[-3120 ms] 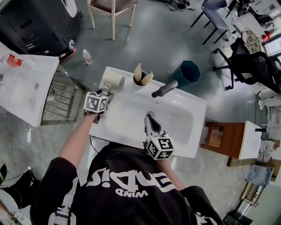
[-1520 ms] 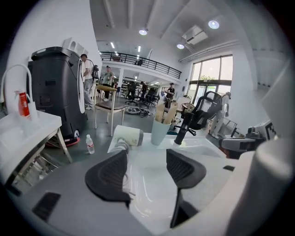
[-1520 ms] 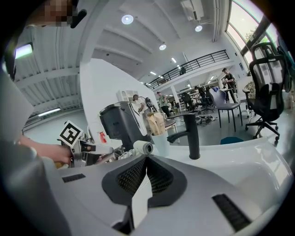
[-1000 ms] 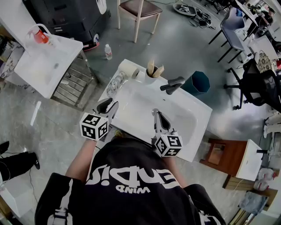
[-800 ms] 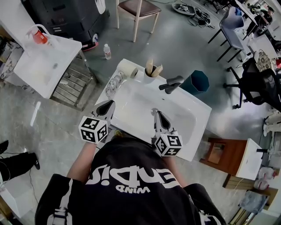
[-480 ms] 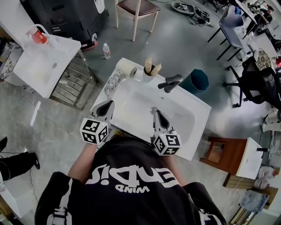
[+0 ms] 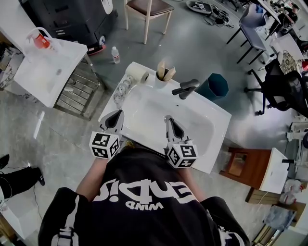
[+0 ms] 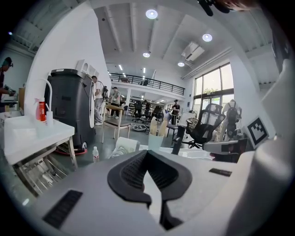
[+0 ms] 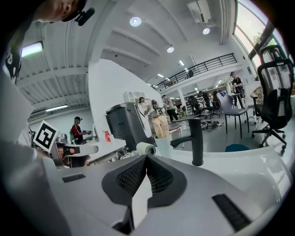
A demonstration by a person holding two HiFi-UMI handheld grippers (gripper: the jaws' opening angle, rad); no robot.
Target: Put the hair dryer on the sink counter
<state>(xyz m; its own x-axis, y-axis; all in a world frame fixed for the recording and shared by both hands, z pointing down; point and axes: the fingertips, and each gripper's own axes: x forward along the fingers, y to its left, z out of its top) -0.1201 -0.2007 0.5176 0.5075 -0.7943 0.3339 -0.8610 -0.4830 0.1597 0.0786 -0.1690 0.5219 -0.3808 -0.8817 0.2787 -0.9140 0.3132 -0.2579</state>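
The white sink surface (image 7: 217,118) stands in the middle of a big workshop room with a grey floor. The hair dryer (image 7: 121,89) lies on the left end of this surface, close to the rim. It is a pale thing and its details are too small to see. Just behind it lies a roll of paper (image 7: 137,75), and beside the roll a cup (image 7: 162,79) holds some wooden pieces. A black faucet (image 7: 186,87) stands at the back of the basin.

The left claw (image 7: 117,113) hovers over the near left corner of the surface, apart from the hair dryer. Its jaws are pressed together with nothing between them. The right claw (image 7: 168,118) is over the near edge of the basin, and its jaws are also together and empty.

Around the surface I see a teal bin (image 7: 215,87) on the floor, a wooden chair (image 7: 144,10), a water bottle (image 7: 115,55) and a black office chair (image 7: 281,79). At the left a second white sink (image 7: 48,67) carries a red spray bottle (image 7: 38,40).
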